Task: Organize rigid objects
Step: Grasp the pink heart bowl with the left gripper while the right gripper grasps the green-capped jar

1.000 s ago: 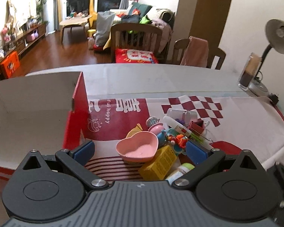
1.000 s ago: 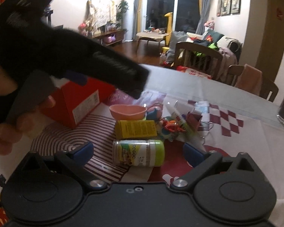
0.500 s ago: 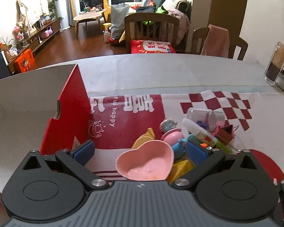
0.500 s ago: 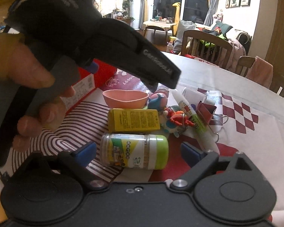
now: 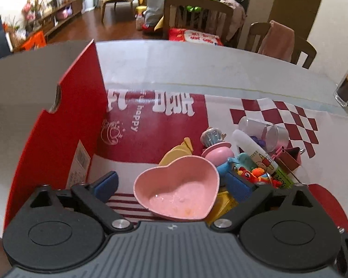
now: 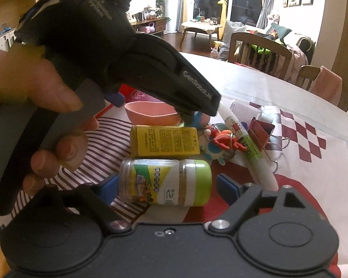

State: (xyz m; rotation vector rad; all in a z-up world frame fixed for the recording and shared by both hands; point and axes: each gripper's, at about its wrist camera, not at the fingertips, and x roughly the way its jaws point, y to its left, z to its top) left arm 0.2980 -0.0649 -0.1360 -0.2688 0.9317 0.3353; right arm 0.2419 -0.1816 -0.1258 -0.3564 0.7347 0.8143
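On the patterned cloth beside the red box (image 5: 55,139), both grippers straddle their targets to pick them for boxing, probably: left gripper (image 5: 174,183) around the pink heart bowl (image 5: 177,192), right gripper (image 6: 167,186) around the lying green-capped jar (image 6: 164,181). Both jaws wide, just been closing, pads not yet gripping. Readable: "happy" on cloth, "GenRobot.AI" on the left gripper's body.

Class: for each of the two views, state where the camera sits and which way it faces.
Left wrist: on the left hand-held gripper, facing down at the pink heart bowl beside the red box.
Right wrist: on the right hand-held gripper, facing the jar; a hand shows.
Shared: bowl, yellow box.
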